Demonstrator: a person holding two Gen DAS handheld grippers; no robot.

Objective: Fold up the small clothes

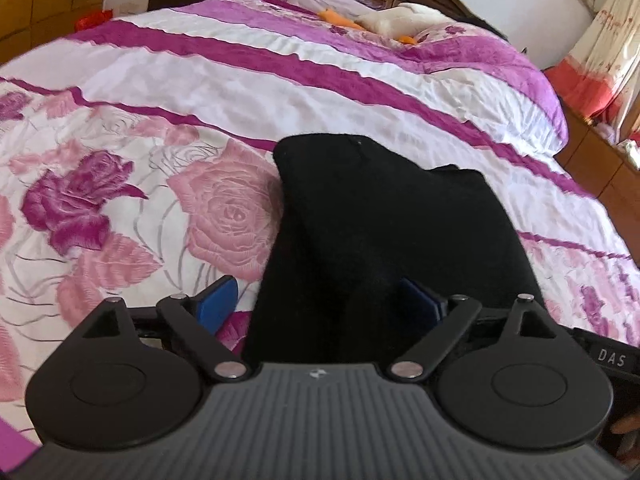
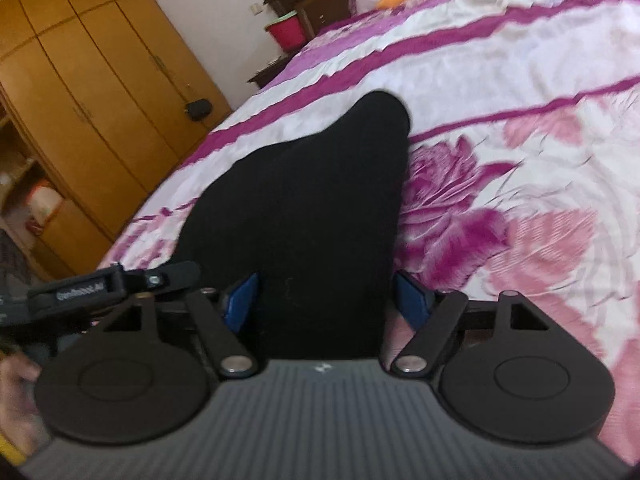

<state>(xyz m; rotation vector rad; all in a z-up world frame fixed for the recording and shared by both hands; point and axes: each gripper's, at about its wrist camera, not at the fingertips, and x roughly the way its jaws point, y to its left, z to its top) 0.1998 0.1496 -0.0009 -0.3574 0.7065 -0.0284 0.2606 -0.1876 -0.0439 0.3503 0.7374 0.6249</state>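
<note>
Black knit garment (image 1: pixel 372 216) bunched on the floral quilted bedspread (image 1: pixel 120 200). Left gripper (image 1: pixel 320 304) jaws spread wide, fabric lying between the blue pads (image 1: pixel 218 300). Right gripper (image 2: pixel 324 300) same, wide around cloth. "DAS" label (image 1: pixel 611 357) visible.

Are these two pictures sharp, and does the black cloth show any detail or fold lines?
Left wrist view: the black garment reads almost as a flat dark mass, with only faint folds; the bedspread is fairly sharp in daylight and its stripes bow with the fisheye. Right wrist view: softer, the roses at right are smeared by blur, and the garment shows no folds.
</note>
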